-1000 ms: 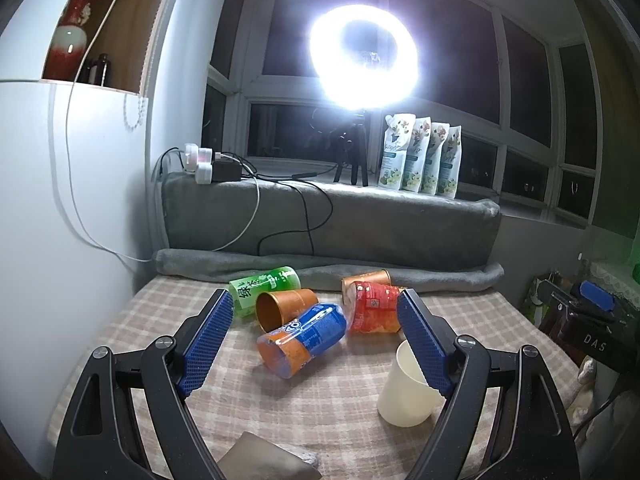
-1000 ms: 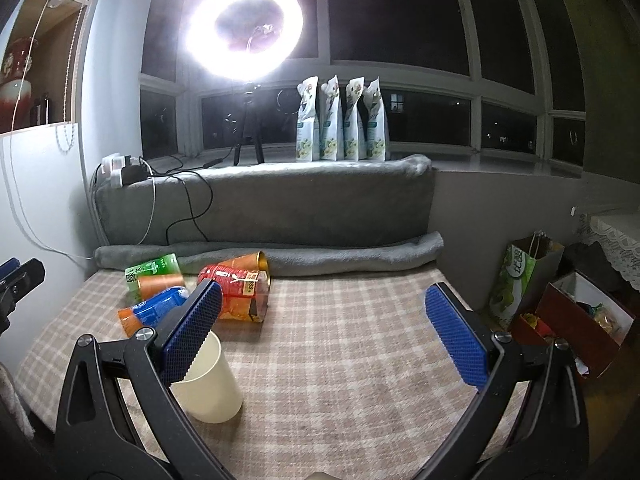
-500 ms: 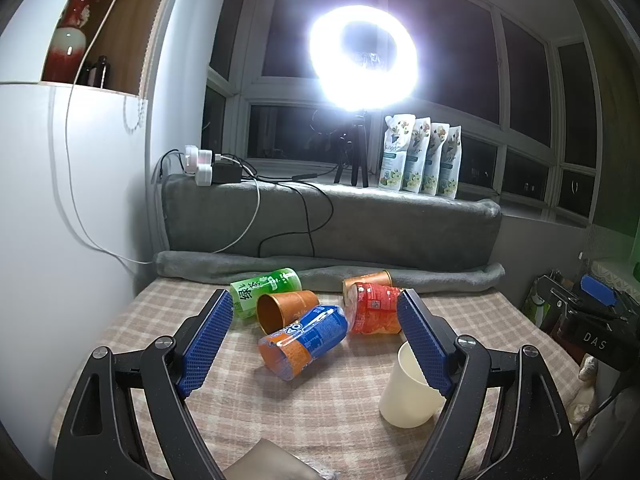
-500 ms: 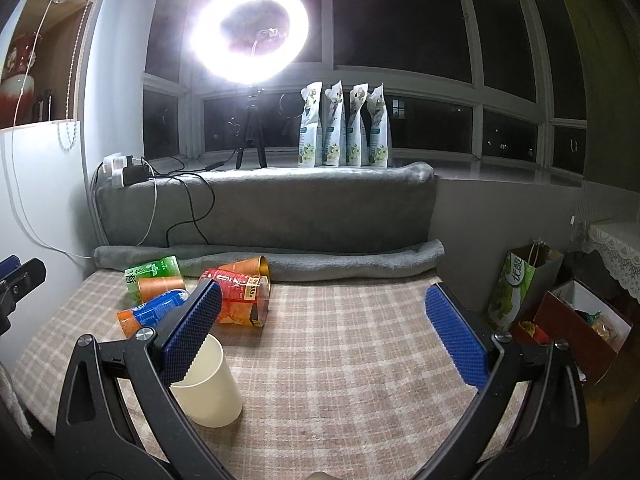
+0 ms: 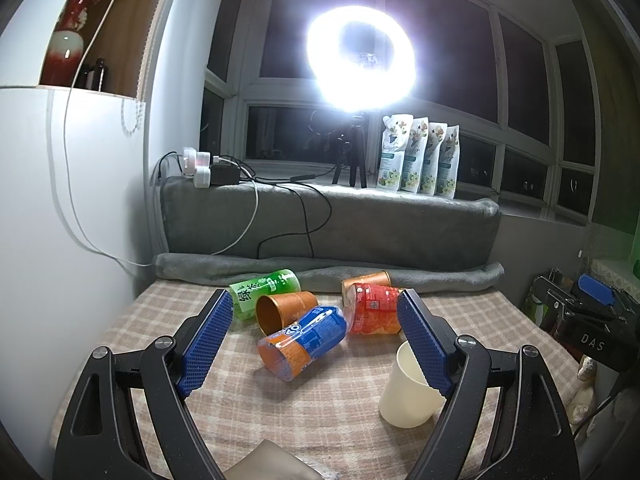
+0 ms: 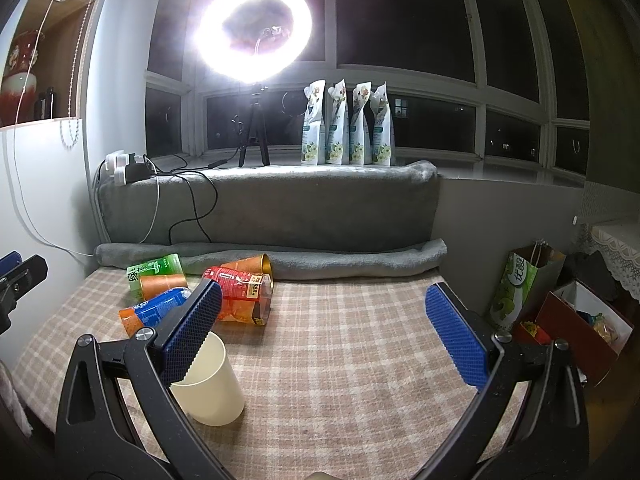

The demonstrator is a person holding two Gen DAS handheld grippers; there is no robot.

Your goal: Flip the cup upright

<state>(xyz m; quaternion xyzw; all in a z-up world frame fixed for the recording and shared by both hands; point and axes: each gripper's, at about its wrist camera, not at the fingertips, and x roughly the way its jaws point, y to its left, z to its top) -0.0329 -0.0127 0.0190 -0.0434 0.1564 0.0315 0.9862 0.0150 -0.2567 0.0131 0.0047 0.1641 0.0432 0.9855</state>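
Observation:
A cream cup stands upright on the checked table; it also shows in the right wrist view, partly behind a finger. Several cups lie on their sides in a pile at the back: a green one, an orange one, a blue-and-orange one, a red one and a gold one. My left gripper is open and empty, held above the table in front of the pile. My right gripper is open and empty, to the right of the cream cup.
A grey rolled blanket and a cushion edge the table's back. A ring light on a tripod, several pouches and chargers sit on the sill. Bags and boxes stand right of the table. A white cabinet stands left.
Both grippers have risen and pulled back very slightly; the cups have not moved. Both grippers stay open.

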